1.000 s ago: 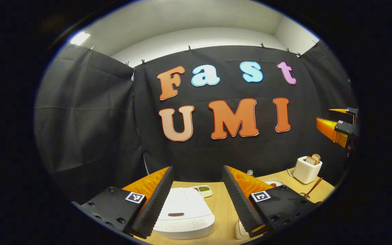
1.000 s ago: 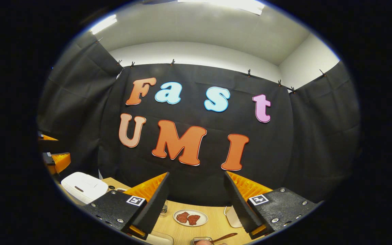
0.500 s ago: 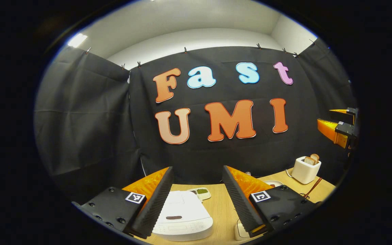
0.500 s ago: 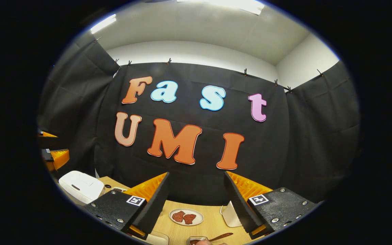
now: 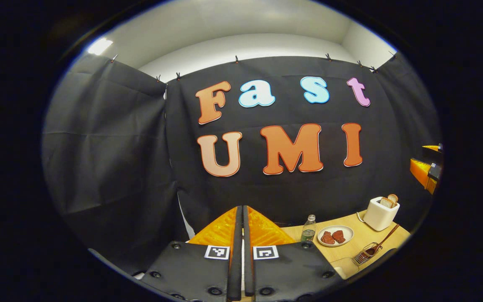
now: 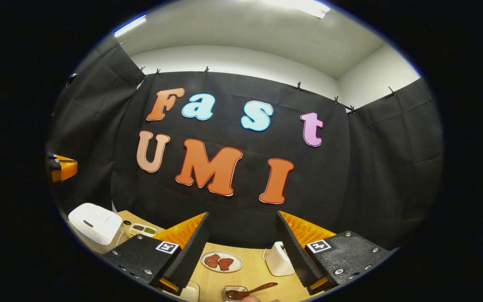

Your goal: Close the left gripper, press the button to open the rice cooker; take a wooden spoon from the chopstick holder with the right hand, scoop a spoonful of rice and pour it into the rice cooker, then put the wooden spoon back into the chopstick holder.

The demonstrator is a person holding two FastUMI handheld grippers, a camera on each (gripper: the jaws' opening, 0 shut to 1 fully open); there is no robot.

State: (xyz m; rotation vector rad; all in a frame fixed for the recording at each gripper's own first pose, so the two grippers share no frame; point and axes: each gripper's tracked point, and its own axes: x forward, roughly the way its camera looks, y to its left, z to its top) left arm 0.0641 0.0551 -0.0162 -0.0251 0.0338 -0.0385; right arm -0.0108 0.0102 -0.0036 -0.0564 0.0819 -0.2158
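While left hand-held gripper (image 5: 241,247) closed, right hand-held gripper (image 6: 241,247) gapes.

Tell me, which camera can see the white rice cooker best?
The right gripper view: the rice cooker sits whole at the left with its lid down. In the left gripper view the shut left gripper covers that spot, with only white slivers beside it.

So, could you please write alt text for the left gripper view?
The left gripper, fingers shut together, points at the black booth wall. To its right on the wooden table stand a bottle, a plate, a toaster and a holder with a wooden spoon.
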